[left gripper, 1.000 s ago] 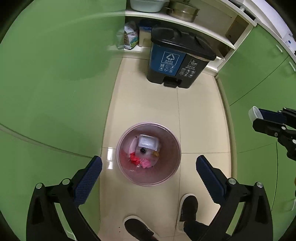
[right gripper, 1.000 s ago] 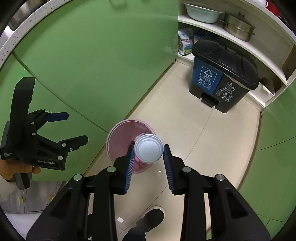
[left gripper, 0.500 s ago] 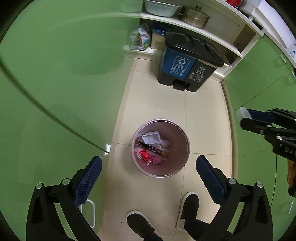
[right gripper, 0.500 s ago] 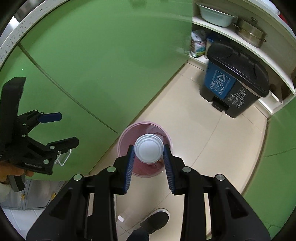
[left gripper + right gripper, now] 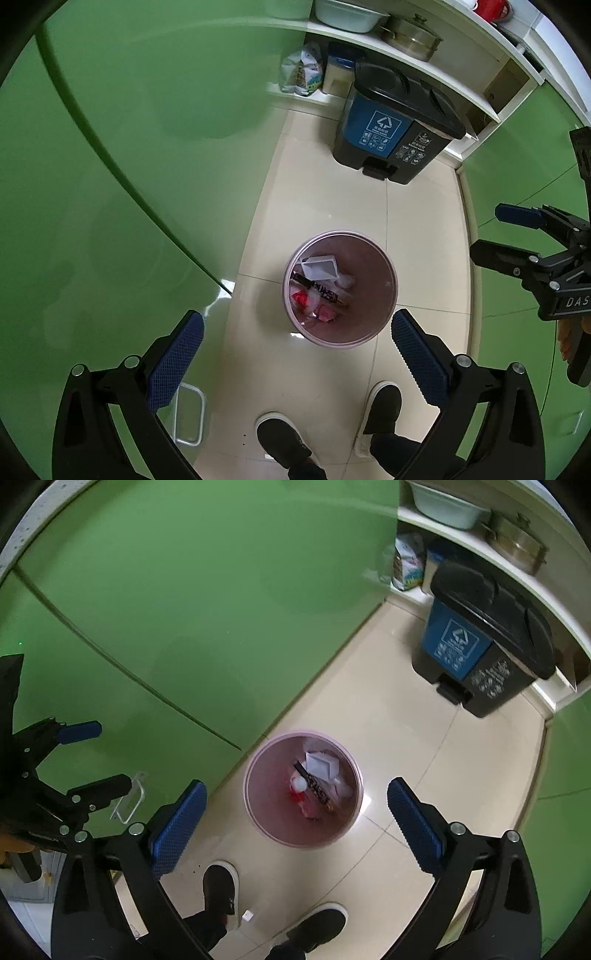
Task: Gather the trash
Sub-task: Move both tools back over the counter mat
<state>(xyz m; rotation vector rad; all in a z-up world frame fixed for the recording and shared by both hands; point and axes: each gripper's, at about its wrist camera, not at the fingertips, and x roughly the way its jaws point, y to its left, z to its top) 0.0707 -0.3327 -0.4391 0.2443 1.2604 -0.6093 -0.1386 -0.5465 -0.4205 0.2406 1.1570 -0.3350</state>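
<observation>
Both jaws stand wide apart, left gripper (image 5: 297, 345) and right gripper (image 5: 295, 812) holding nothing; pink bin (image 5: 258, 801) at 12 o'clock holds the white cup (image 5: 300, 783) among wrappers.

Label text on the two-compartment pedal bin (image 5: 393, 134) is too small to read, and trash in the pink wastebasket (image 5: 258, 805) overlaps, obscuring lower items.

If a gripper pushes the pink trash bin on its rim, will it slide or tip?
The pink trash bin looks like thin plastic holding only light scraps, so it probably slides easily on the glossy tile floor. A push high on its rim might tip it.
</observation>
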